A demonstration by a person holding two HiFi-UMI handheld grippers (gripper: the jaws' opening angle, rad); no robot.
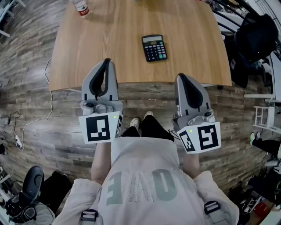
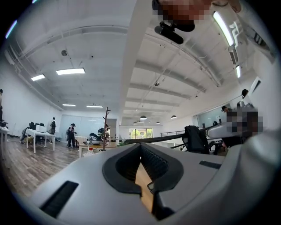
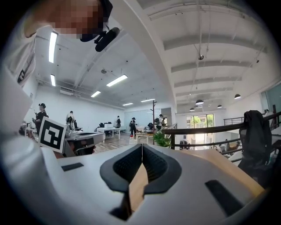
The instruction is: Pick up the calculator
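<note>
A black calculator (image 1: 154,47) with a grey display lies flat on the wooden table (image 1: 109,39), right of its middle. My left gripper (image 1: 106,61) hangs over the table's near edge, left of the calculator and apart from it, jaws shut with nothing between them. My right gripper (image 1: 180,76) is at the near edge too, nearer me and to the right of the calculator, also shut and empty. Both point level across the room. In the left gripper view the gripper (image 2: 141,145) shows closed tips, as does the gripper (image 3: 142,146) in the right gripper view; neither view shows the calculator.
A bottle with a red label (image 1: 81,7) stands at the table's far left. Dark bags and chairs (image 1: 254,39) crowd the right side. A cable (image 1: 35,114) runs over the wooden floor at left. A black chair (image 1: 30,186) is behind me at lower left.
</note>
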